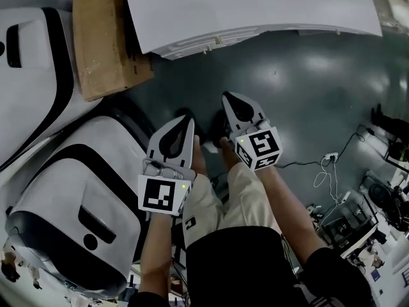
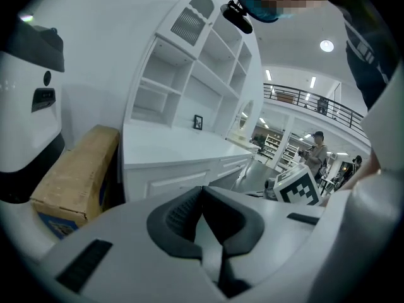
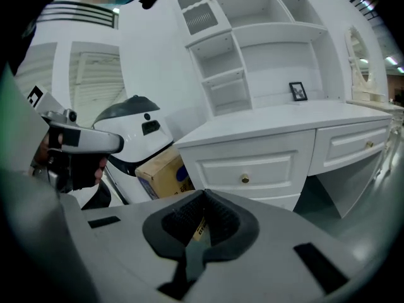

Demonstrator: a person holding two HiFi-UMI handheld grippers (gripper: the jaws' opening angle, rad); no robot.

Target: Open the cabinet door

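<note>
The white cabinet (image 3: 252, 145) is a desk unit with open shelves above it. Its front carries a panelled face with a small brass knob (image 3: 245, 179). In the head view only its top (image 1: 255, 11) shows, at the upper edge. The left gripper view has the cabinet (image 2: 177, 169) ahead, beyond the jaws. My left gripper (image 1: 186, 118) hangs low over the dark floor with its jaws together and nothing between them. My right gripper (image 1: 225, 95) is beside it, also shut and empty. Both are well short of the cabinet and touch nothing.
A cardboard box (image 1: 105, 37) leans at the cabinet's left end. Large white machine shells (image 1: 77, 190) fill the left side. Cables and a power strip (image 1: 329, 158) lie on the floor at right. A small picture frame (image 3: 298, 91) stands on the desk top.
</note>
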